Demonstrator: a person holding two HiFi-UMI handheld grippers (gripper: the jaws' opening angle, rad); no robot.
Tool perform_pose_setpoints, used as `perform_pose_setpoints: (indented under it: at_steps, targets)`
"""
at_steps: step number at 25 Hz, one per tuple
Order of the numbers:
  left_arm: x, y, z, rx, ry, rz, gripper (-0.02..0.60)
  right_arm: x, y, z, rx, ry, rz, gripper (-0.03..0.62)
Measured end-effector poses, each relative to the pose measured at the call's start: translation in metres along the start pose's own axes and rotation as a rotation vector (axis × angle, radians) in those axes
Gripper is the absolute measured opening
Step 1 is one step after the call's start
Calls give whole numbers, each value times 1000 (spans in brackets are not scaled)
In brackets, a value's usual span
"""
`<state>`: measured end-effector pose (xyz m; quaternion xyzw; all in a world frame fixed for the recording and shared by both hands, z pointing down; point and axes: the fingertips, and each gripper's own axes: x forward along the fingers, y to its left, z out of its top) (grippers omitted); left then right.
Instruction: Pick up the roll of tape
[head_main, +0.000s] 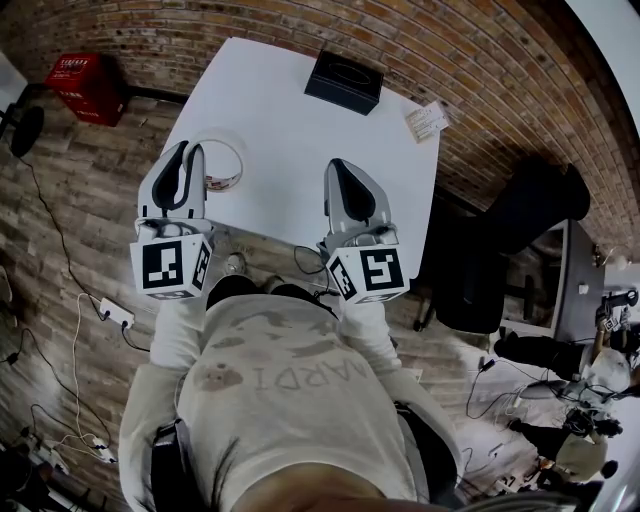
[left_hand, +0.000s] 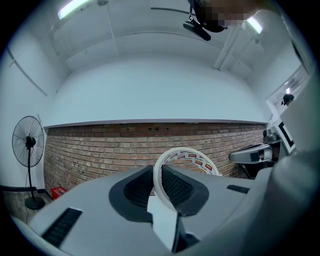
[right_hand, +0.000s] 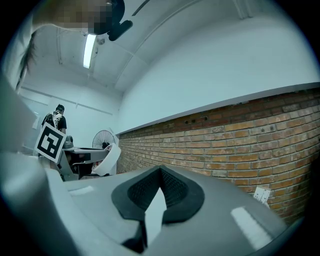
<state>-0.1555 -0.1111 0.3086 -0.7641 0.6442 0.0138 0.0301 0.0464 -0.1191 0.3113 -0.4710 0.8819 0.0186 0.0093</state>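
The left claw (left_hand: 156, 172) pinches the roll of tape (left_hand: 192, 159): its 2 dark pads press on either side of the roll's white wall, and the ring stands on edge and leans to the right beyond the fingertips. From the head view, the roll sits at the near left corner of the white tabletop (head_main: 290, 150), just right of that claw's tip; no view settles whether it touches the surface. The right claw (right_hand: 160, 171) is pressed together with nothing between its pads, and it hovers over the near edge of the tabletop, well apart from the roll. Both claws point level toward the brick wall (right_hand: 240, 140). At the far edge of the tabletop rests a black box (head_main: 344, 80), with a small paper card (head_main: 427, 121) near the right corner. A red crate (head_main: 88, 85) stands on the floor to the left, and a black chair (head_main: 520, 220) to the right.
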Motion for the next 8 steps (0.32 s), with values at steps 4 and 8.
perform_pose_setpoints:
  at_steps: [4, 8]
  targets:
    - [2, 4, 0, -2, 0, 2, 58, 4, 1, 1, 1, -1, 0, 11]
    - [5, 6, 1, -6, -1, 1, 58, 8, 2, 2, -8, 0, 6, 11]
